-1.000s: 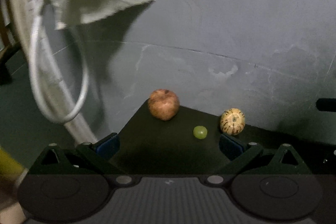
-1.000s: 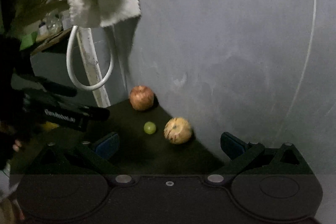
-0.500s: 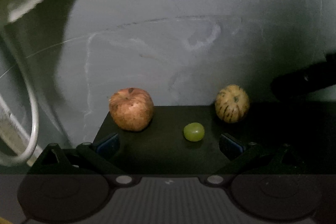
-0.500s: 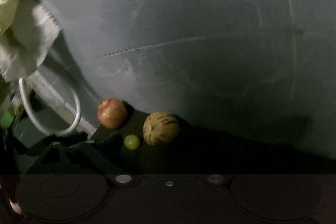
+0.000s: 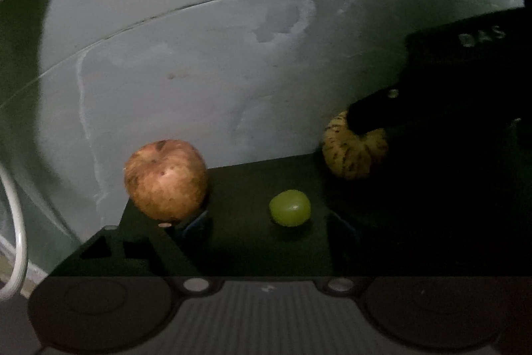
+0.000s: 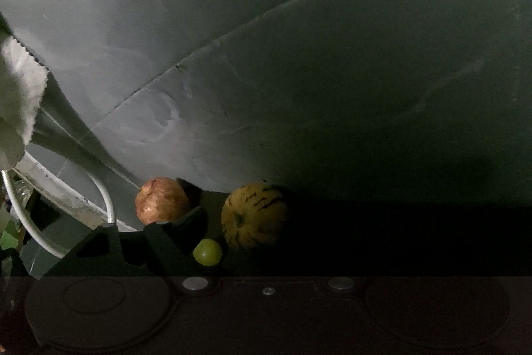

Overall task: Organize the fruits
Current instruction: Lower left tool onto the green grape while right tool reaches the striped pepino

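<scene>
Tongs of the left gripper (image 5: 269,222) stand apart, just narrowing, the green grape (image 5: 290,208) between them, unpinched. Those of the right gripper (image 6: 266,222), also narrowing, frame the striped yellow melon (image 6: 254,214) untouched. A red apple (image 5: 165,179) sits leftward on the dark table (image 5: 242,188), against the grey wall (image 5: 199,72).

A dark tabletop (image 5: 246,188) carries a reddish apple (image 5: 165,179), a green grape (image 5: 290,208) and a striped yellow fruit (image 5: 352,152).
</scene>
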Action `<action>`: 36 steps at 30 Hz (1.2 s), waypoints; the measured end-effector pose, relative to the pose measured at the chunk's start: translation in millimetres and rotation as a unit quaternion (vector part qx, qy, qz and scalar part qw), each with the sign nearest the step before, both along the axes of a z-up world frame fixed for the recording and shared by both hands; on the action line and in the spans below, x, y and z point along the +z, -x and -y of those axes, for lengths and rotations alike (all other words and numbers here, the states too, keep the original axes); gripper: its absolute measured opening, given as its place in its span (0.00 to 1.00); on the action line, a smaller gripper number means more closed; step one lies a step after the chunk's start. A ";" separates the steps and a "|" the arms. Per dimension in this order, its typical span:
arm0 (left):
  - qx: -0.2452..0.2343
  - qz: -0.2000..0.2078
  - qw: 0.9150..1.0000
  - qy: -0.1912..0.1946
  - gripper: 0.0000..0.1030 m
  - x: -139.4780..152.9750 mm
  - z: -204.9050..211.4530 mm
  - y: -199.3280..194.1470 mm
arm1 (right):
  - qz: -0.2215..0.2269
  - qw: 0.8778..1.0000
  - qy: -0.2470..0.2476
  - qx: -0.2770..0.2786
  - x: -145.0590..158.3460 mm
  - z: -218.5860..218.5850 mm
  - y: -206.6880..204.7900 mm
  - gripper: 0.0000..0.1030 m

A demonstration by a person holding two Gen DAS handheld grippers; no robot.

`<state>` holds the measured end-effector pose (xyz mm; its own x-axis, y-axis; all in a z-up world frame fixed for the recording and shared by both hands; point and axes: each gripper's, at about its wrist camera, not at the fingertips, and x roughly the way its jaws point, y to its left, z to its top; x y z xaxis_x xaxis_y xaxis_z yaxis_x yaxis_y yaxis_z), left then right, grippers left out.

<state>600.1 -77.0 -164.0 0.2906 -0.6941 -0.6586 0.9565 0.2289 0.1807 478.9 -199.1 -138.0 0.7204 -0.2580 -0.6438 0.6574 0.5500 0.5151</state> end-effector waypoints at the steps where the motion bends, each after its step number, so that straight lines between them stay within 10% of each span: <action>1: -0.005 -0.002 1.000 0.001 0.75 -0.2 1.3 0.3 | -0.001 1.000 0.000 -0.004 0.6 0.2 -1.0 0.80; 14: -0.022 -0.025 0.999 0.005 0.48 -2.5 16.1 -10.3 | -0.013 1.000 0.007 -0.018 -6.5 -1.9 -16.1 0.77; 23: -0.019 -0.048 0.999 0.009 0.29 -4.9 15.3 -17.2 | 0.004 1.000 0.002 -0.010 -3.6 -2.6 -6.8 0.57; 36: 0.016 -0.069 0.997 0.004 0.26 -4.6 16.0 -16.0 | 0.022 1.000 -0.018 -0.005 -3.3 0.8 2.9 0.52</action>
<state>616.0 -92.9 -168.7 0.2191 -0.6912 -0.6886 0.9646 0.2597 0.0462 476.0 -199.9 -141.3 0.7458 -0.2422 -0.6206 0.6389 0.5239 0.5633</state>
